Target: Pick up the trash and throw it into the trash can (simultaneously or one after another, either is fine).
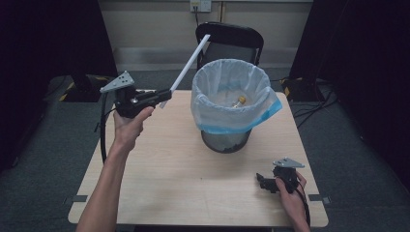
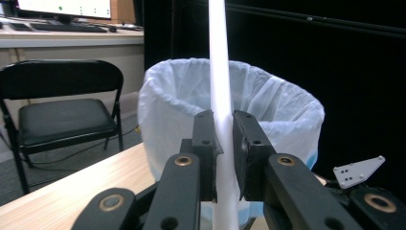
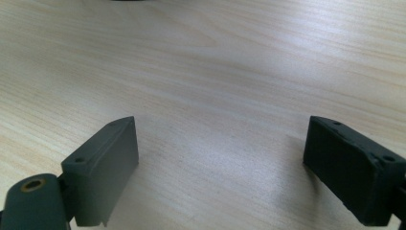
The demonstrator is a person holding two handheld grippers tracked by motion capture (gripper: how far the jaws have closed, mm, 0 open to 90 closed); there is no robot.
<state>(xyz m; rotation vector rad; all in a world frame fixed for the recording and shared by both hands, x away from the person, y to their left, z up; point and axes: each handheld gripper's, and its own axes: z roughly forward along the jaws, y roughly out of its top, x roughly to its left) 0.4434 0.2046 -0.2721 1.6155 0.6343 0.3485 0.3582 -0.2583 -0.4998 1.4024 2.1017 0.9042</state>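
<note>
The left gripper (image 1: 162, 95), raised above the tabletop (image 1: 169, 164), has its fingers (image 2: 205, 143) clamped on a long white stick (image 1: 189, 65). The stick's long axis slants up and away past the left rim of the lined wastebasket (image 1: 232, 104) just beside it. The right gripper (image 1: 262, 182) rests low near the tabletop's right edge, fingers (image 3: 103, 163) wide apart and holding nothing.

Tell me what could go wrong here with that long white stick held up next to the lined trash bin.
The left gripper holds the white stick near its lower end, so most of it juts past the jaws; it could pivot or slip in the grip. Its raised end reaches toward the folding chair beyond the trash bin, so a swing might overshoot the opening. A knock on the bin's liner could tug it or tip the bin, since the right gripper rests apart on the table.
</note>
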